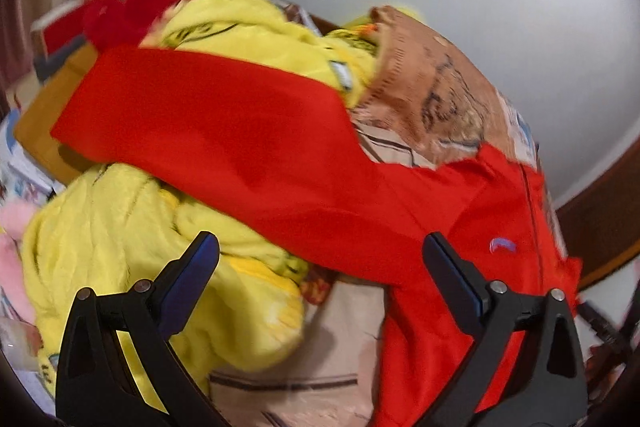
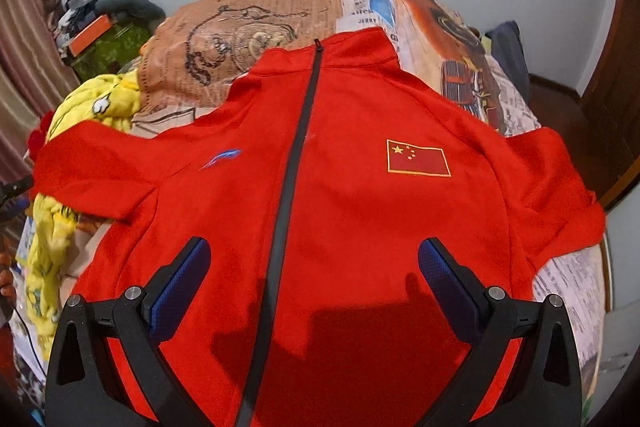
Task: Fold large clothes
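Red jacket (image 2: 340, 211) lies zipped and spread flat on the bed (image 2: 256, 23) ahead of the right tongs (image 2: 314, 259), no fold made. One sleeve (image 1: 200, 131) stretches beyond the left tongs (image 1: 320, 255) over yellow bedding (image 1: 132, 223). Both tongs gape wide, holding nothing.

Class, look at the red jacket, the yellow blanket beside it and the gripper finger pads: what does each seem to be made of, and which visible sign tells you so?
Red jacket: probably smooth synthetic sports knit; faint sheen, flat drape, dark zip.
Yellow blanket: likely plush fleece; fuzzy, thick soft folds.
Finger pads: seemingly blue textured rubber; dotted matte surface on black, likely plastic, fingers.
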### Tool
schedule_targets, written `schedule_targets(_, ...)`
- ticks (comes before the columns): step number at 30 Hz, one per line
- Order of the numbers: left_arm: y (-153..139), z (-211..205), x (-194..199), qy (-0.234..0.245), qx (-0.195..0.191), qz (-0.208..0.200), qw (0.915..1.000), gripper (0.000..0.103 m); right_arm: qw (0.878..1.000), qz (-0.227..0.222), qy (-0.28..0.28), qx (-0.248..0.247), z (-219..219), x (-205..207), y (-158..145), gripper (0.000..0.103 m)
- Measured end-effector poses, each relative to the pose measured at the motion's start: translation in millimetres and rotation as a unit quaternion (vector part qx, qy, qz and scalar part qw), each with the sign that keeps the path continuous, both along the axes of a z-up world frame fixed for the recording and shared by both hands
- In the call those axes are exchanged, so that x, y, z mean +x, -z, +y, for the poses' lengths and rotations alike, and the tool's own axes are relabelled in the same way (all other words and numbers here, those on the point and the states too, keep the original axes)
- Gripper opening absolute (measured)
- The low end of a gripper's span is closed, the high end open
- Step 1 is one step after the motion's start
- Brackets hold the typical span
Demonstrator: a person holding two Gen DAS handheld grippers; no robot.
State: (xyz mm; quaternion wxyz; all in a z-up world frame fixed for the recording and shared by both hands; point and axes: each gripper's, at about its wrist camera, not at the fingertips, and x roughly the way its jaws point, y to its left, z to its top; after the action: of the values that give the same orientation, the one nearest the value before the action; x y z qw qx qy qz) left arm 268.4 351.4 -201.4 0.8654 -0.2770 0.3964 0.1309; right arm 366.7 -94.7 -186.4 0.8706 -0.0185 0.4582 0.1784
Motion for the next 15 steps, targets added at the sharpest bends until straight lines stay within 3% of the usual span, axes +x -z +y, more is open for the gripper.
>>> schedule_targets(4, 15.5, 43.6, 0.3, -0.030, -0.066, 0.000, 0.9973, 0.091, 1.000, 0.000, 0.005, 0.004, 3.4, 18.3, 0.9, 0.103)
schedule_targets(8, 34.8, 73.5, -0.2, -0.061, -0.126, -0.006, 0.9901, 0.088, 1.000, -0.004, 0.003, -0.004, 9.2, 28.6, 2.8, 0.103)
schedule_targets(12, 44.6, 86.7, 2.4, -0.073, -0.134, -0.013, 0.9882, 0.081, 1.000, 0.000, -0.002, -0.001, 12.7, 35.2, 8.3, 0.103)
schedule_targets(15, 50.8, 95.6, 13.6, -0.090, -0.123, -0.006, 0.9883, 0.067, 1.000, 0.006, -0.007, -0.003, 16.0, 35.5, 13.9, 0.103)
